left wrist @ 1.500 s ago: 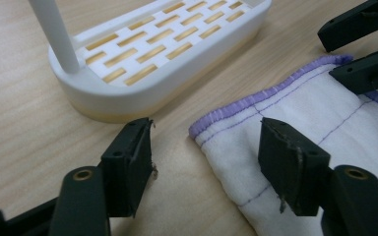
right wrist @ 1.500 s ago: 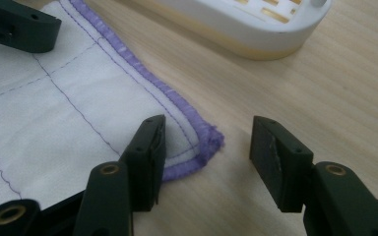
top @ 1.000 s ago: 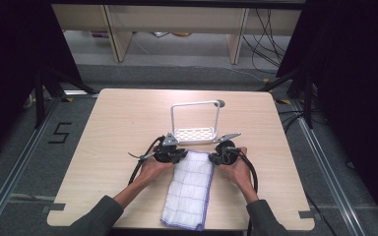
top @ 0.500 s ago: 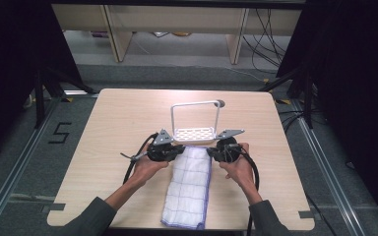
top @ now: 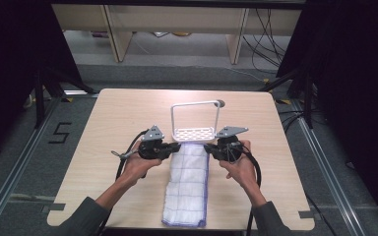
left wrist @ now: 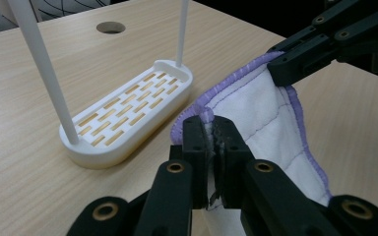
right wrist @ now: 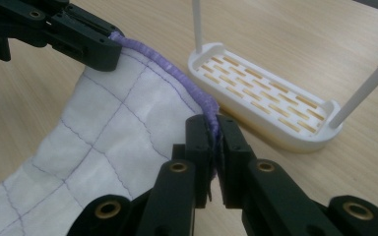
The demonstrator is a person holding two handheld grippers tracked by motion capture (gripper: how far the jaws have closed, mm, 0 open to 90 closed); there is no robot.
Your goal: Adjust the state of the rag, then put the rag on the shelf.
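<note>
On the desk (top: pixel 108 128) a white cloth (top: pixel 187 189) with a purple hem lies lengthwise, its near end at the person's edge and its far end lifted off the wood.

The left tongs (top: pixel 175 147), held in the left hand (top: pixel 140 164), are clamped shut on the far left corner of the cloth. In the left gripper view the left tongs (left wrist: pixel 211 132) pinch the purple hem between their pads, with the fabric bunched in the narrow gap. From there the hem runs across to the other tongs at the upper right of that view, so the far edge hangs taut between the two.

Just beyond that edge stands a white rack (top: pixel 193 133), a slotted oval tray with a thin wire frame rising over it. It sits near the cloth but apart from it. Behind the rack there is a round hole (top: pixel 220 103) in the desk.

The right tongs (top: pixel 207 147), in the right hand (top: pixel 238 167), are likewise closed on the far right corner. In the right gripper view the right tongs (right wrist: pixel 214 130) squeeze the hem, and the quilted cloth sags away to the left, down toward the desk.
</note>
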